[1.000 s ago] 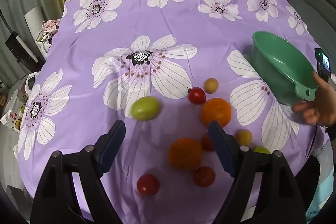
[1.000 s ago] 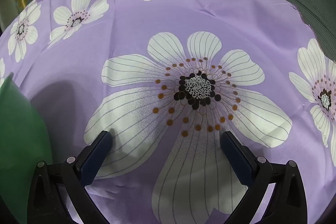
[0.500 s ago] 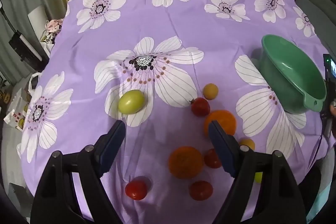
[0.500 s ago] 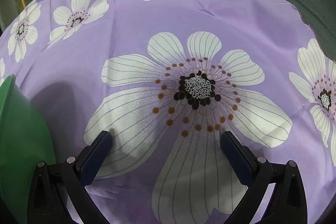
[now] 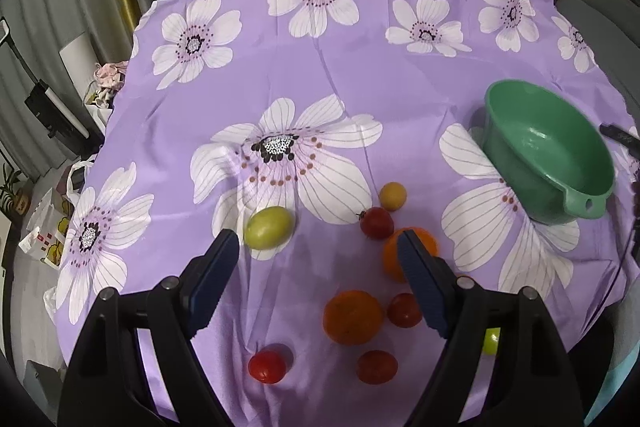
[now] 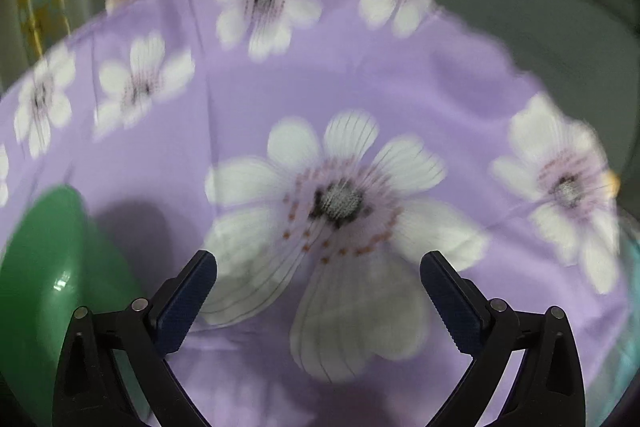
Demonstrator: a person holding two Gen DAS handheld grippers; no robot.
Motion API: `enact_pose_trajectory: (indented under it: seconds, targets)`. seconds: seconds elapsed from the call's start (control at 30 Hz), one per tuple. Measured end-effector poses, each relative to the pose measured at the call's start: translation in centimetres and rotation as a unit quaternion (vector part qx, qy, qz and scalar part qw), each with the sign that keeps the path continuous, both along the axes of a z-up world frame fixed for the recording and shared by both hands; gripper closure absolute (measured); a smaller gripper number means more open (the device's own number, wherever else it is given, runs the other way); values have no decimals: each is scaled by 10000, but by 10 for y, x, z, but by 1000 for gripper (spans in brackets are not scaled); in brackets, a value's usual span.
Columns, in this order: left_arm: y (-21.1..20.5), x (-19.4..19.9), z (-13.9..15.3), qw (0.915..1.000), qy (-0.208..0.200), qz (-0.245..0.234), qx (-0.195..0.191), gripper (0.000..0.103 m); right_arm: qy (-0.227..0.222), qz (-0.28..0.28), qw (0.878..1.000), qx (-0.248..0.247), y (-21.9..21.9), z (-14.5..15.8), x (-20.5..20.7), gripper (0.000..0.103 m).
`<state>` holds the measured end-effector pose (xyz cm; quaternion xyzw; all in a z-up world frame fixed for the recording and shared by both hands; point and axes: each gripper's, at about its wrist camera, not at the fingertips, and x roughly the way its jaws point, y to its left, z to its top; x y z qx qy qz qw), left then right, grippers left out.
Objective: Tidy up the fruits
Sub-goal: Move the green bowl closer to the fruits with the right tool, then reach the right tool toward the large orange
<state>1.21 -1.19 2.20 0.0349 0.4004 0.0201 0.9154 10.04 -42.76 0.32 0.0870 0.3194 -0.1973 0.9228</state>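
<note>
- Low in the left wrist frame, the left gripper (image 5: pixel 318 247) has its fingers wide apart, holding nothing, above the purple cloth (image 5: pixel 360 75).
- Just off its left fingertip lies a green fruit (image 5: pixel 269 227); its right finger partly covers one orange (image 5: pixel 428 239).
- Between the fingers, lower centre, sit a second orange (image 5: pixel 352 317) and three tomatoes (image 5: pixel 267 367), (image 5: pixel 377 367), (image 5: pixel 403 310); another tomato (image 5: pixel 376 223) and a small yellow fruit (image 5: pixel 393 196) lie above.
- At right centre stands the green bowl (image 5: pixel 548 147), empty, apart from the fruit.
- Blurred, the right wrist frame shows the right gripper (image 6: pixel 318 269) with fingers apart and empty over the cloth, the bowl at lower left.
</note>
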Motion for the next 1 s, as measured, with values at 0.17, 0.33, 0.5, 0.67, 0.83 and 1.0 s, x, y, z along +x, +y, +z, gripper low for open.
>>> enact_pose_trajectory:
  seconds: [0.17, 0.33, 0.5, 0.67, 0.83, 1.0]
  targets:
    - [1, -5, 0, 9999, -55, -27, -145, 22, -496, 448, 9965, -511, 40, 48, -32, 1]
    - [5, -12, 0, 9995, -92, -21, -289, 22, -332, 2037, 9782, -212, 110, 50, -54, 1]
    - [19, -15, -7, 9979, 79, 10, -641, 22, 139, 3466, 9372, -349, 190, 30, -77, 1]
    - [35, -19, -16, 9950, 241, 7, -972, 23, 722, 4077, 9099, -251, 232, 3, -85, 1]
    - [42, -27, -28, 9898, 436, -132, -1347, 23, 972, 4265, 8992, -92, 256, -15, -90, 1]
    - [42, -32, -36, 9864, 545, -282, -1526, 23, 1084, 4324, 8950, -151, 273, -24, -90, 1]
